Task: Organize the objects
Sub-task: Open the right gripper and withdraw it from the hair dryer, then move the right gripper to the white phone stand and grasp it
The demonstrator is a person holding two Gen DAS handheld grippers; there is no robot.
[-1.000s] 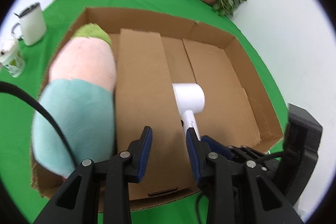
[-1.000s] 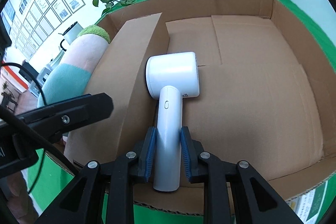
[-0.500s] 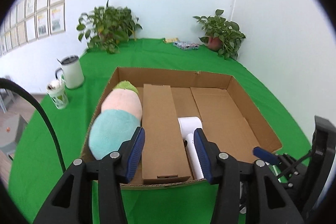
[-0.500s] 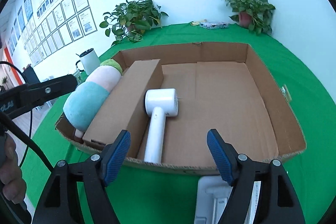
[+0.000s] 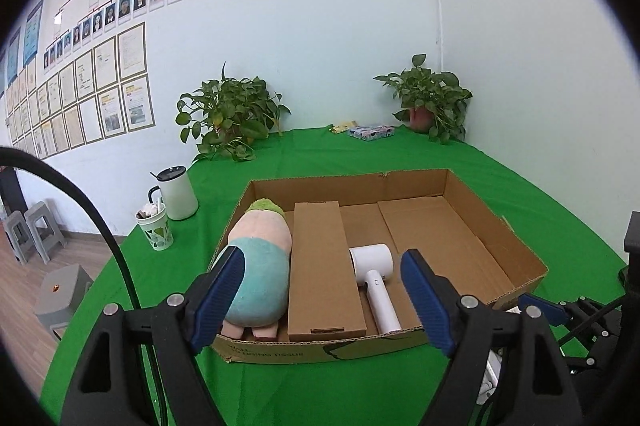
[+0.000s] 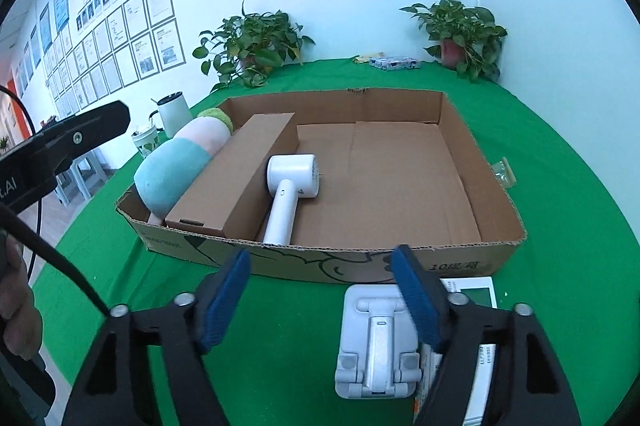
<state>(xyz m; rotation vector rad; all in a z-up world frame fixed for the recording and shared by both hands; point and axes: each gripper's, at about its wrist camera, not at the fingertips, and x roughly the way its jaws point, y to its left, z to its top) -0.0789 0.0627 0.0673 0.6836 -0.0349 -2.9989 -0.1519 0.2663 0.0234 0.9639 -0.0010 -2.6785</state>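
Note:
A shallow cardboard tray [image 5: 460, 194] sits on the green table. Inside it, from left to right, lie a pastel plush toy [image 5: 260, 266], a long brown carton [image 5: 320, 266] and a white hair dryer [image 5: 374, 266]. My left gripper [image 5: 320, 290] hangs in front of the tray, its jaws opening with nothing between them. My right gripper [image 6: 320, 278] is also outside the tray [image 6: 360, 262], its jaws closing on nothing. A white folding stand [image 6: 372, 342] lies on the table under its right finger. The hair dryer [image 6: 288, 186] lies free beside the carton [image 6: 240, 178] and the plush toy [image 6: 176, 162].
A white jug [image 5: 178, 192] and a patterned cup [image 5: 154, 230] stand left of the tray. Two potted plants [image 5: 228, 118] [image 5: 432, 102] and a tissue pack [image 5: 370, 132] line the back. A small packet [image 6: 502, 172] lies right of the tray, a printed sheet [image 6: 476, 290] under the stand.
Both grippers pulled back and up out of the tray. The right one let go of the hair dryer's handle, opened wide, then narrowed. The left one opened wide.

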